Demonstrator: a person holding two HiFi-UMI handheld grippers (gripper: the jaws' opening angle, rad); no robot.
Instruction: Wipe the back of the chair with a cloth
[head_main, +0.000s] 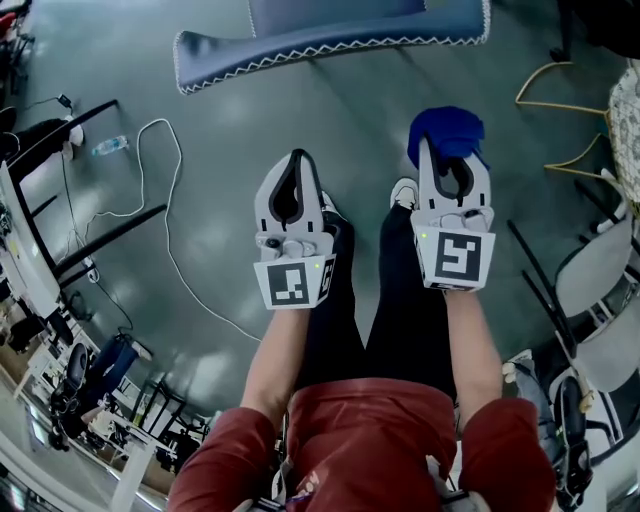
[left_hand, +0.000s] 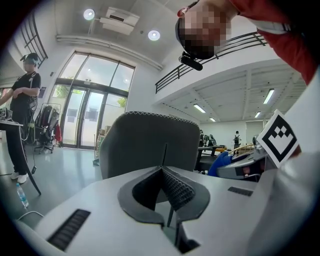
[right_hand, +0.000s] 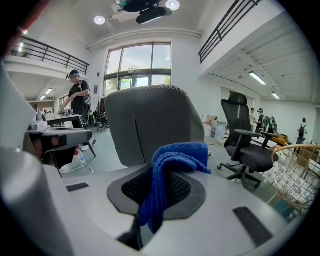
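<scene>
Right claw (right_hand: 154, 172) clamps blue cloth (right_hand: 175, 156), near chair back (right_hand: 150, 117), not touching.

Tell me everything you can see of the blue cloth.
The cloth is bright blue, knitted-looking, bunched and folded. The right gripper is shut on it: one fold stands above the fingers and droops right, and a tail hangs between them. It is held short of the chair, not touching it.

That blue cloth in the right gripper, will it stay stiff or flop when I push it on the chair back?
Probably floppy: the blue cloth droops in folds from the shut right gripper. Its knitted surface looks grippy, so against the chair back it may bunch rather than slide.
</scene>
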